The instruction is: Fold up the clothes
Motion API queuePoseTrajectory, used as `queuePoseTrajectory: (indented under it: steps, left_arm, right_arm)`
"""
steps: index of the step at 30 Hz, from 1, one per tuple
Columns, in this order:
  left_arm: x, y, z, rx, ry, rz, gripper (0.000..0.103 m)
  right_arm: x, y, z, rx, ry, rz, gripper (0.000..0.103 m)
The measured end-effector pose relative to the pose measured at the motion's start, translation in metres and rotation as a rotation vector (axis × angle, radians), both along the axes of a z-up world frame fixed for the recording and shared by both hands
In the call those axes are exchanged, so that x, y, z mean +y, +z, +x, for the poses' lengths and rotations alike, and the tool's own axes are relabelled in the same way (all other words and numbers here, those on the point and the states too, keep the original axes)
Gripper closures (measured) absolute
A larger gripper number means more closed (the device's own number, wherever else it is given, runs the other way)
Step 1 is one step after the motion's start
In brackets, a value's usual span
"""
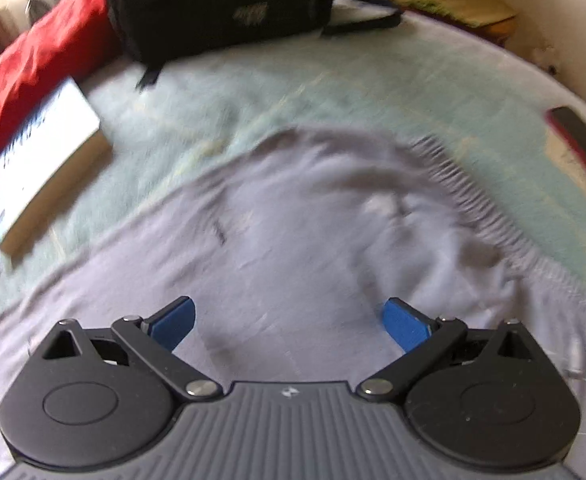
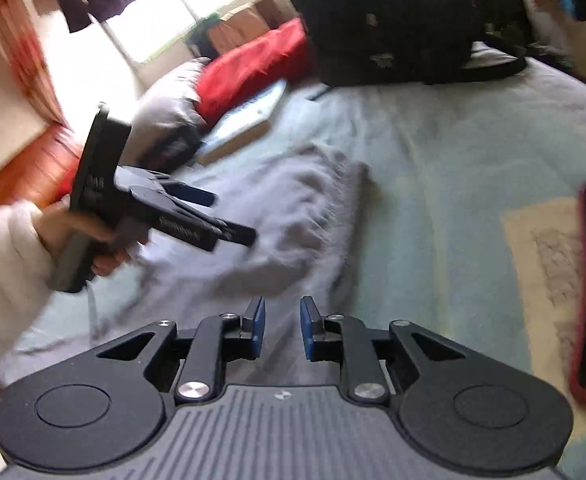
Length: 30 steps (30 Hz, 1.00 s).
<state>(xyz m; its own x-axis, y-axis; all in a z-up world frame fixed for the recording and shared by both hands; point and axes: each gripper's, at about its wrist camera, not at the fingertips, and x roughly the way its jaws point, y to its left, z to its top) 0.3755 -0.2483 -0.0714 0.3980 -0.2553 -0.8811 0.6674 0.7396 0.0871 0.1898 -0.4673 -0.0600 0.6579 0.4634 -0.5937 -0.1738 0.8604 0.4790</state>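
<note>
a pale grey garment [image 1: 293, 216] lies rumpled on the light green bed [image 1: 373, 88]. the left gripper [image 1: 289, 322] hovers above it, fingers spread wide. the right gripper [image 2: 281, 328] hangs over its edge, fingers narrowly apart, holding nothing.

The right gripper [image 2: 281, 328] with blue pads on its black fingers [image 2: 257, 326] had a small gap between them, and nothing was in that gap. It hung over the near edge of a crumpled pale grey garment [image 2: 293, 216] that lay on a bed with a pale green cover [image 2: 453, 168]. A hand [image 2: 93, 240] in a fluffy white sleeve [image 2: 5, 272] held the left gripper [image 2: 229, 216] above the garment. At the back sat a big black bag [image 2: 393, 20], a red pillow [image 2: 253, 60] and a flat white box [image 2: 245, 120]. Everything looked blurry.
</note>
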Motion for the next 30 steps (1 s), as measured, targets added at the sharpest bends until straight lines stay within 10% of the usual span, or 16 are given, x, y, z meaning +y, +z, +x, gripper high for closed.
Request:
queuePoseTrajectory:
  steps: [5, 21, 24, 30]
  left_arm:
    - [0.006, -0.006, 0.005, 0.023, 0.017, -0.037, 0.001]
    - [0.002, -0.006, 0.004, 0.014, 0.026, -0.016, 0.001]
    - [0.003, -0.007, 0.004, 0.015, 0.028, -0.017, 0.001]
    - [0.002, 0.002, -0.003, -0.017, 0.001, -0.023, 0.001]
  right_arm:
    - [-0.040, -0.016, -0.008, 0.047, -0.159, 0.071, 0.080]
    - [0.004, -0.024, -0.012, 0.060, 0.006, -0.017, 0.064]
    - [0.015, -0.023, -0.013, 0.036, 0.057, -0.052, 0.096]
    - [0.005, -0.015, -0.024, 0.038, 0.028, -0.155, 0.097]
